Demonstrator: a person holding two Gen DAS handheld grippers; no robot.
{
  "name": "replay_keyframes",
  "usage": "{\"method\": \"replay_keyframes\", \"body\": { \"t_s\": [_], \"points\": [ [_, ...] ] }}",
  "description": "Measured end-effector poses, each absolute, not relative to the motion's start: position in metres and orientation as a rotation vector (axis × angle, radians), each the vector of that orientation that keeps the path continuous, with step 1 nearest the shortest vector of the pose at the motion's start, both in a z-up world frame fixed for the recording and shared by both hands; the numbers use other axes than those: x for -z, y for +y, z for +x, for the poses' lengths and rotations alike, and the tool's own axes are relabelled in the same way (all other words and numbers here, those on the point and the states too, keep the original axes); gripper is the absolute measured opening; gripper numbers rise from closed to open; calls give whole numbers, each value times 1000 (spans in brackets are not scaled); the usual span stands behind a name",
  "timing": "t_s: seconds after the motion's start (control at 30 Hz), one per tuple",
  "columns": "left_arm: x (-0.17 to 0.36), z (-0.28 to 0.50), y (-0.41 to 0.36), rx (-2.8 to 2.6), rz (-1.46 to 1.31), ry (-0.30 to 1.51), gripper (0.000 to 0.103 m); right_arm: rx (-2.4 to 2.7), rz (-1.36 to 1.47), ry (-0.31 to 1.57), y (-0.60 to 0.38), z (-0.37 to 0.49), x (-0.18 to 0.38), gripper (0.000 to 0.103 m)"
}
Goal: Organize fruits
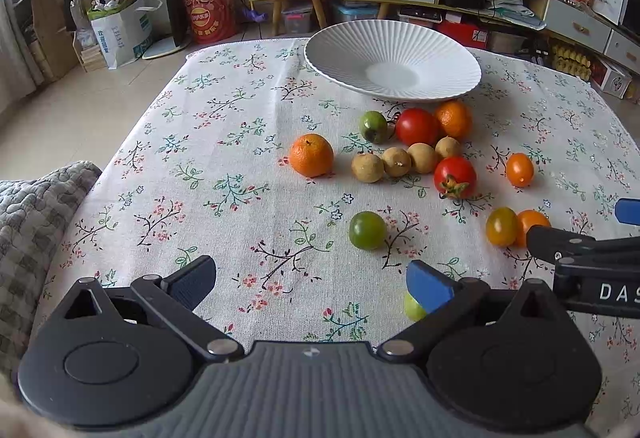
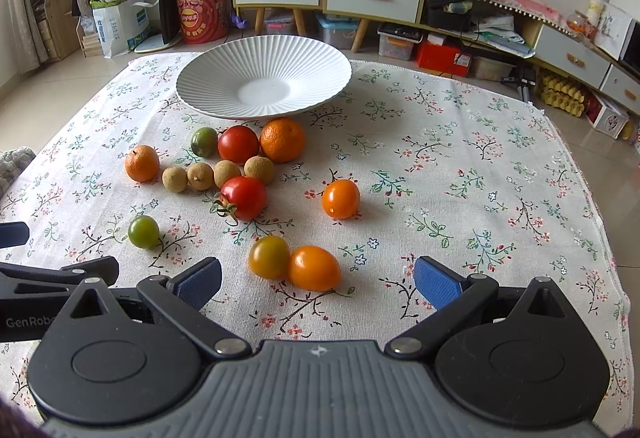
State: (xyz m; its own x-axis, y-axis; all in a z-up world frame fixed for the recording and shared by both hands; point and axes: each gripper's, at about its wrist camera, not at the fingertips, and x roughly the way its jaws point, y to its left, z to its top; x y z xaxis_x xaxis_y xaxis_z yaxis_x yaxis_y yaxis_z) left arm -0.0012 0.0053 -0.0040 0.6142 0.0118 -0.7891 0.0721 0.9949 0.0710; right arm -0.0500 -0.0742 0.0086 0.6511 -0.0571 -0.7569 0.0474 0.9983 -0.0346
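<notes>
A: Left gripper (image 1: 310, 284)?
B: Jaws spread wide, nothing between them, nothing touched. A small yellow-green fruit (image 1: 413, 307) peeks out just behind the right pad; can't tell if they touch.

A: Right gripper (image 2: 318, 282)?
B: Jaws also wide apart, holding nothing. Yellow-orange cherry tomato (image 2: 269, 256) and orange cherry tomato (image 2: 314, 267) lie touching each other just ahead of the gap, nearer the left pad.

A: Fruit location?
B: All loose on the floral tablecloth (image 2: 460, 198) covering the surface. White ribbed plate (image 2: 224, 78) at the far side has nothing in it. Just in front of the plate: green-purple fruit (image 2: 204, 142), red tomato (image 2: 238, 144), mandarin (image 2: 282, 140) in a row. Below that, four longans (image 2: 218, 175) in a line, second mandarin (image 2: 142, 163) at their left end, stemmed red tomato (image 2: 244, 197) touching the longans. Lone orange cherry tomato (image 2: 341, 199) to the right, apart. Green cherry tomato (image 2: 143, 232) near the left side.

A: Obstructions?
B: The left gripper's arm pokes in at the right view's left edge, close to the green cherry tomato.
</notes>
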Motion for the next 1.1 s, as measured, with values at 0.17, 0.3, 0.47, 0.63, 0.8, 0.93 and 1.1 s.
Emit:
{"method": "replay_keyframes", "body": {
  "t_s": [0.17,0.3,0.47,0.63,0.8,0.93,1.1],
  "points": [
    [4,-1,6,35,98,909,94,59,-12,859,-74,-50,-9,103],
    [4,-1,6,34,99,909,94,58,-11,857,-74,-50,-8,103],
    [3,-1,5,41,98,901,94,56,-4,838,-77,-51,-11,103],
    [3,-1,4,54,102,895,94,59,-32,870,-77,-51,-12,103],
    [4,-2,5,72,108,879,94,38,-47,863,-76,-51,-12,103],
    [7,-4,9,95,110,851,94,17,-38,815,-80,-52,-11,103],
    [9,-6,18,133,98,817,94,-4,-25,671,-82,-60,-7,103]
  ]
}}
